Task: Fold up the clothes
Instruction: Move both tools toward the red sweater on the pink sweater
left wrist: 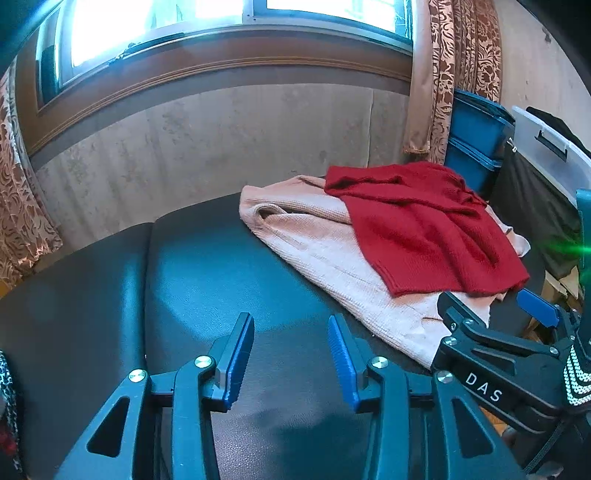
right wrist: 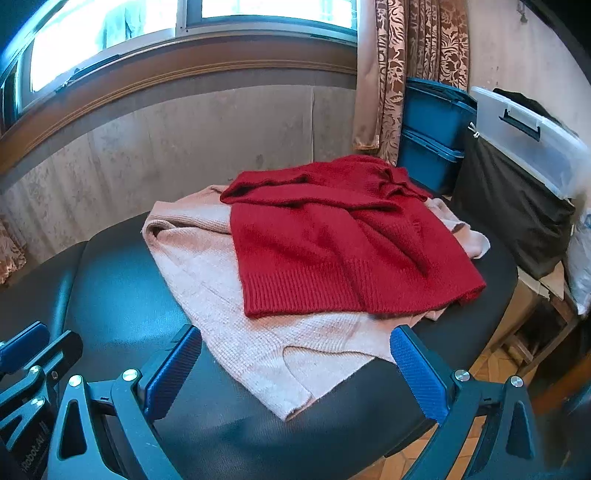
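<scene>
A red knit sweater lies loosely folded on top of a pale pink knit garment, both on a black padded table. My right gripper is open wide and empty, its blue pads just in front of the pink garment's near edge. My left gripper is open and empty over bare table, left of the clothes. In the left wrist view the red sweater and pink garment lie to the right, and the right gripper shows at their near corner.
Stacked blue bins and a clear plastic box on a dark covered stand are at the right beyond the table. A wall with a window and patterned curtains is behind. The table's right edge drops to a tiled floor.
</scene>
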{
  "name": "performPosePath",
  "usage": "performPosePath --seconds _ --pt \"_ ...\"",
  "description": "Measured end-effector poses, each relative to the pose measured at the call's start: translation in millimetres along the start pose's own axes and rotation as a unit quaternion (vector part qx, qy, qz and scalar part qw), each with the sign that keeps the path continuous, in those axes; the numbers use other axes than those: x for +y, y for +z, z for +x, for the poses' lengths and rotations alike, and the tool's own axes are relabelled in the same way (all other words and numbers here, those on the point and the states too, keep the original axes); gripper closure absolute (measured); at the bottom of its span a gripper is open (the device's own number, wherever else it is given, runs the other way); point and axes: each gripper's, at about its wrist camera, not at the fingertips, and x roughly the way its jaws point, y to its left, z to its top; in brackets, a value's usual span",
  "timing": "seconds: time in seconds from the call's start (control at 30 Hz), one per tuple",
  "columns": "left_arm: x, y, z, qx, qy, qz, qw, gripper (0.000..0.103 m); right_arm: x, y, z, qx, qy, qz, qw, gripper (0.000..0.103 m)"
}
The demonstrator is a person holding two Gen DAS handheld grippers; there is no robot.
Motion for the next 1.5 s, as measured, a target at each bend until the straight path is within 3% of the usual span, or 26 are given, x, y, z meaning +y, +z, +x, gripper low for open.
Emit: performPosePath --seconds 0.17,0.3,0.33,0.43,0.5,0.57,0.63,0.73,0.83,1.0,1.1,1.23,1.5 --pt "-11.7 -13.6 9.6 0.013 0.020 0.014 0.9996 0.060 -1.4 -6.2 -2.0 0.000 0.019 0.001 1.000 0.000" --pt "-14.1 -31.4 24.7 0.039 0.036 0.011 0.9985 0.060 -13.2 -15.8 15.9 0.033 0.100 0.029 0.994 0.001" --pt "2.5 -30.6 32.4 0.046 0.031 0.007 0.9984 0.060 -17.8 -18.4 21.0 0.045 0.124 0.042 0.990 0.002" --pt "25.9 -37.2 48.7 0.059 0.031 0.003 0.9978 0.060 -29.4 -28.2 33.3 0.069 0.179 0.076 0.978 0.017" --pt "32.9 -44.6 57.5 0.064 0.035 0.004 0.9973 0.060 -35.2 -31.9 41.1 0.083 0.210 0.093 0.970 0.034" --pt "40.1 -52.3 64.8 0.073 0.033 -0.001 0.9968 0.060 -40.0 -32.9 48.0 0.090 0.230 0.104 0.963 0.043" --pt "53.5 -61.5 77.4 0.097 0.017 -0.022 0.9949 0.059 -44.7 -28.8 53.5 0.089 0.227 0.107 0.964 0.043" --pt "70.0 -73.3 78.5 0.069 -0.024 -0.046 0.9962 0.047 -54.8 -14.8 56.7 0.072 0.205 0.101 0.971 0.043" --pt "76.0 -80.3 78.2 0.050 -0.047 -0.048 0.9965 0.044 -63.3 9.3 63.6 0.055 0.177 0.092 0.978 0.041" --pt "71.4 -88.2 76.4 0.016 -0.036 -0.028 0.9988 0.043 -64.0 42.8 82.7 0.041 0.149 0.077 0.985 0.030" --pt "75.5 -85.2 76.8 0.016 -0.050 -0.035 0.9980 0.040 -69.7 59.3 104.6 0.051 0.177 0.111 0.977 0.030" --pt "77.0 -85.5 75.4 0.011 -0.053 -0.035 0.9979 0.040 -92.5 83.7 128.6 0.027 0.185 0.175 0.967 0.030" --pt "76.1 -84.8 77.2 0.008 -0.068 -0.032 0.9972 0.032 -151.6 128.5 154.1 -0.015 0.087 0.235 0.968 0.030"
